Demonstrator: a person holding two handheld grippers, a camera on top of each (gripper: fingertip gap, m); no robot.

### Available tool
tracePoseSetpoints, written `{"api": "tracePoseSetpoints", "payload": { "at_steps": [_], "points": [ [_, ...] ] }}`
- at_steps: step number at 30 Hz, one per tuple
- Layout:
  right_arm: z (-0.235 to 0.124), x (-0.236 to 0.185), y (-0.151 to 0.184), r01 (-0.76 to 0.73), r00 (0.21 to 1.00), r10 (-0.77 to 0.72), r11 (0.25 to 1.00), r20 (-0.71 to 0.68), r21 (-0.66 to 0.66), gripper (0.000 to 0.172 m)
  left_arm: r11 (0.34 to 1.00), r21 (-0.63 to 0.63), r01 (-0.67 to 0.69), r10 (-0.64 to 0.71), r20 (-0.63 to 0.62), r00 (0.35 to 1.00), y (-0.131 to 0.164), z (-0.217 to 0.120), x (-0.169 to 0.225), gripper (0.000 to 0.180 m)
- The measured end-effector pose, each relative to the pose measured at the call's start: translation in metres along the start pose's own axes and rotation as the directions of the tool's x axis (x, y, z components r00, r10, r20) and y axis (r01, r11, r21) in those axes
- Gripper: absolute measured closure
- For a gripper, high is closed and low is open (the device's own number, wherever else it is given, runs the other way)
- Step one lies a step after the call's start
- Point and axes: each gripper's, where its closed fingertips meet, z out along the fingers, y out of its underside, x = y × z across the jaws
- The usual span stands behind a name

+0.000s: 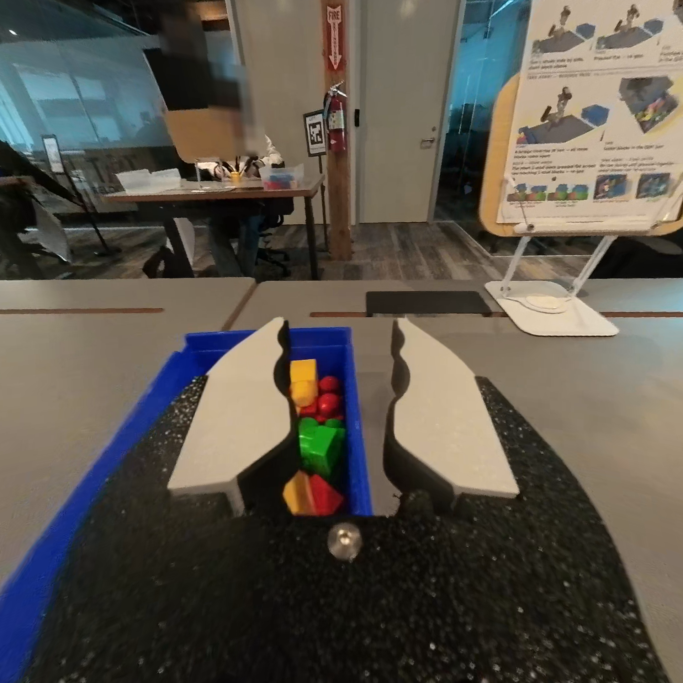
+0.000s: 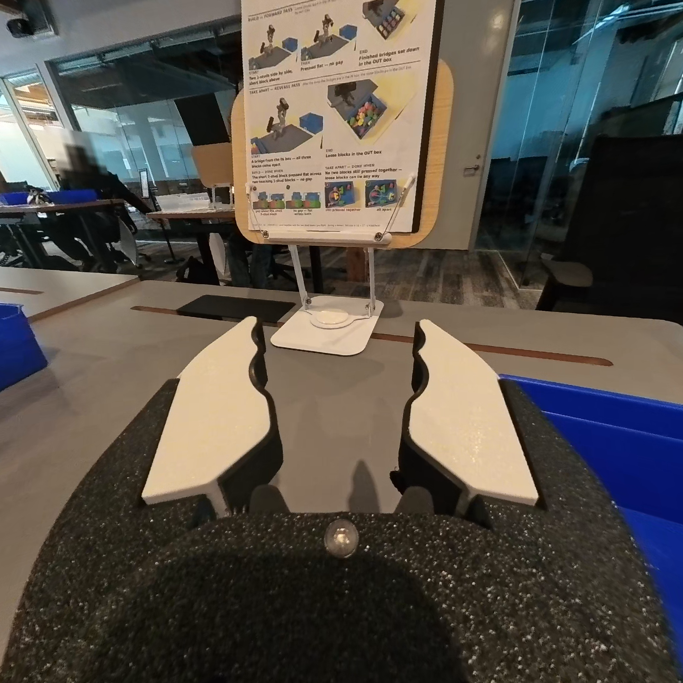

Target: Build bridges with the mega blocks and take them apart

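Observation:
In the left wrist view my left gripper (image 1: 340, 329) hangs open above a blue bin (image 1: 332, 334) on the grey table (image 1: 554, 388). The bin holds yellow (image 1: 303, 371), red (image 1: 329, 401) and green (image 1: 319, 445) mega blocks, seen between and below my fingers. Nothing is between the pads. In the right wrist view my right gripper (image 2: 338, 327) is open and empty over bare table top (image 2: 332, 425). A second blue bin (image 2: 610, 443) lies just right of it, its inside hidden. The first bin's corner shows in the right wrist view at the far left (image 2: 14, 343).
A white stand (image 2: 325, 332) carrying an instruction sheet (image 2: 332, 111) stands at the table's back edge; it also shows in the left wrist view (image 1: 550, 310). A black mat (image 1: 425, 301) lies beside it. Behind are other desks, a seated person and a wooden post with a fire extinguisher (image 1: 335, 122). Spacing between my two grippers at the tips: around 55 cm.

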Motion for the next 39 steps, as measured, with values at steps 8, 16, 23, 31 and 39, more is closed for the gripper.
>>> {"api": "tracePoseSetpoints", "payload": {
  "at_steps": [8, 16, 23, 31, 39],
  "points": [
    [0.000, -0.006, -0.001, 0.017, 1.000, -0.017, 1.000, 0.016, 0.002, 0.095, 0.991, -0.131, -0.035, 0.035, -0.004, 0.999, 0.020, 0.008, -0.053, 0.135],
    [0.001, -0.009, -0.001, 0.030, 0.999, -0.030, 1.000, 0.021, -0.002, 0.095, 0.877, -0.468, -0.109, 0.086, -0.069, 0.994, 0.087, 0.047, -0.068, 0.125],
    [-0.001, -0.006, -0.003, 0.034, 0.999, -0.034, 0.999, 0.013, 0.008, 0.095, 0.709, -0.685, -0.167, 0.119, -0.117, 0.986, 0.134, 0.077, -0.076, 0.106],
    [-0.001, -0.006, -0.002, 0.024, 1.000, -0.024, 1.000, 0.018, 0.008, 0.095, 0.550, -0.785, -0.285, 0.222, -0.191, 0.956, 0.165, 0.097, -0.079, 0.098],
    [-0.002, -0.007, -0.004, 0.011, 1.000, -0.011, 1.000, 0.029, 0.018, 0.095, 0.500, -0.803, -0.326, 0.225, -0.242, 0.944, 0.176, 0.100, -0.075, 0.119]
  ]
}}
